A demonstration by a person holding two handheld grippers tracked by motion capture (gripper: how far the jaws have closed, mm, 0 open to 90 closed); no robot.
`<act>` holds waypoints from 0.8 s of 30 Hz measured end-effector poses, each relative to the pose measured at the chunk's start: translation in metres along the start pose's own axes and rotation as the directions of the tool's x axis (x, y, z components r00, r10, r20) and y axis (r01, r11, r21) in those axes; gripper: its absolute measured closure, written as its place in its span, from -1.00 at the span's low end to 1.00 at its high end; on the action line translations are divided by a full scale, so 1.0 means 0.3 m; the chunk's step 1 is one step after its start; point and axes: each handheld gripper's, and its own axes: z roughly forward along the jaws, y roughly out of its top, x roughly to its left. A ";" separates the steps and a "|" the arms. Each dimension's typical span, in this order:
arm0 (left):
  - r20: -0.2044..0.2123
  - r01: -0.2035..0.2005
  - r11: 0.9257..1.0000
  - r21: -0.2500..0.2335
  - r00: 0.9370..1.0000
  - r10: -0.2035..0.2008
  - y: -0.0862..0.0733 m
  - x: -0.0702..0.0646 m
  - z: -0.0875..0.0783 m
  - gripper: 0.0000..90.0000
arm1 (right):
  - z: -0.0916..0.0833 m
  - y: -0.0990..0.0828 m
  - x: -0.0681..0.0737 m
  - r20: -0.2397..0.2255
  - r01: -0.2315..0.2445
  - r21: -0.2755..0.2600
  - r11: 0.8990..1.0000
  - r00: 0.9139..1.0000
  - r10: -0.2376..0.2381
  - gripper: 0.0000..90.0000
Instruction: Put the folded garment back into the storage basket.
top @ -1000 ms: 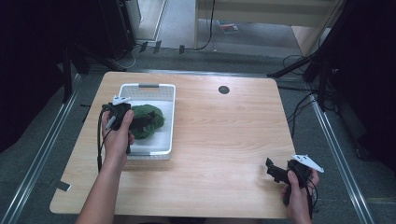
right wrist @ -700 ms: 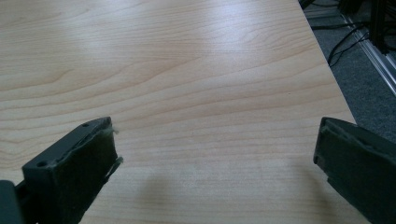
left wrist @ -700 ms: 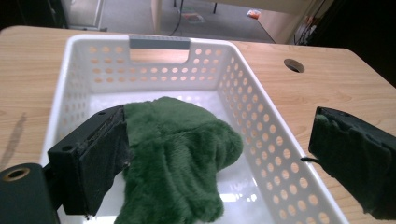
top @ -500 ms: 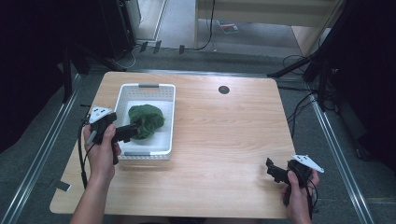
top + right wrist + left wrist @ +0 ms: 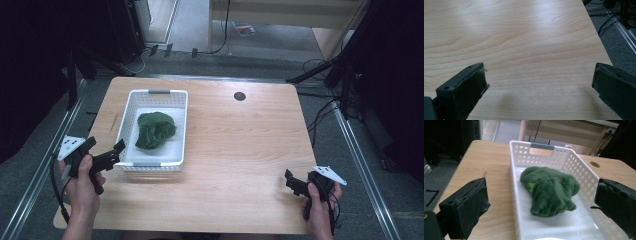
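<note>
Your left gripper (image 5: pixel 107 156) pulled back from the white basket (image 5: pixel 178 127), jaws spread and empty, green plush (image 5: pixel 155 130) lying inside it, your right gripper (image 5: pixel 295 184) spread, empty, near table's (image 5: pixel 240 140) edge.

This is looking like a lab or recording studio rather than a home. A bare wooden table (image 5: pixel 235 150) is standing inside a metal rail frame (image 5: pixel 362 165) on grey carpet (image 5: pixel 30 170). Black stands (image 5: pixel 345 70) are rising at the far corners, and cables (image 5: pixel 320 117) are trailing across the floor. Dark curtains or panels are closing in both sides, and a pale wooden cabinet (image 5: pixel 280 15) is sitting beyond.
</note>
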 end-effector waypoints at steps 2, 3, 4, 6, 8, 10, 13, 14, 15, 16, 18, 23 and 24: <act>-0.012 -0.008 1.000 -0.005 1.000 0.008 -0.015 0.023 -0.022 -1.00 | 0.000 0.000 0.000 0.000 0.002 -0.002 1.000 1.000 -0.002 -1.00; -0.019 -0.003 1.000 -0.014 1.000 0.003 -0.025 0.034 -0.031 -1.00 | 0.000 0.000 0.000 0.001 0.002 -0.003 1.000 1.000 -0.002 -1.00; -0.031 -0.006 1.000 -0.023 1.000 0.006 -0.041 0.052 -0.045 -1.00 | 0.000 0.000 0.001 0.002 0.003 -0.002 1.000 1.000 -0.003 -1.00; -0.047 -0.007 1.000 -0.027 0.999 0.005 -0.058 0.069 -0.057 -1.00 | 0.000 0.000 0.001 0.002 0.002 -0.002 1.000 1.000 -0.002 -1.00; -0.049 0.004 0.999 -0.036 0.999 -0.005 -0.084 0.094 -0.073 -1.00 | 0.000 0.000 0.001 0.003 -0.001 -0.001 1.000 1.000 0.001 -1.00; -0.056 0.006 0.999 -0.046 0.998 -0.008 -0.104 0.109 -0.084 -1.00 | 0.000 0.000 0.001 0.003 0.000 0.001 1.000 1.000 0.000 -1.00; -0.059 0.010 0.999 -0.053 0.998 -0.014 -0.138 0.131 -0.101 -1.00 | 0.000 0.000 0.001 0.004 -0.002 0.002 1.000 1.000 0.002 -1.00; -0.058 0.011 0.999 -0.053 0.998 -0.014 -0.149 0.139 -0.104 -1.00 | 0.000 0.000 0.001 0.004 -0.001 0.001 1.000 1.000 0.001 -1.00; -0.064 0.007 0.999 -0.053 0.998 -0.010 -0.162 0.145 -0.107 -1.00 | 0.001 0.000 0.001 0.003 0.000 -0.001 1.000 1.000 0.000 -1.00; -0.073 -0.004 0.999 -0.050 0.997 0.000 -0.174 0.152 -0.107 -1.00 | 0.000 0.000 0.001 0.003 0.000 -0.001 1.000 1.000 0.000 -1.00; -0.081 -0.007 0.999 -0.044 0.997 0.003 -0.199 0.169 -0.106 -1.00 | 0.000 0.000 0.001 0.004 -0.002 0.002 1.000 1.000 0.002 -1.00; -0.074 0.038 0.999 -0.034 0.996 -0.041 -0.259 0.223 -0.103 -1.00 | 0.000 0.000 0.001 0.005 -0.002 0.001 1.000 1.000 0.002 -1.00; -0.077 0.037 0.999 -0.024 0.996 -0.039 -0.267 0.227 -0.101 -1.00 | 0.000 0.001 0.001 0.005 -0.001 0.001 1.000 1.000 0.001 -1.00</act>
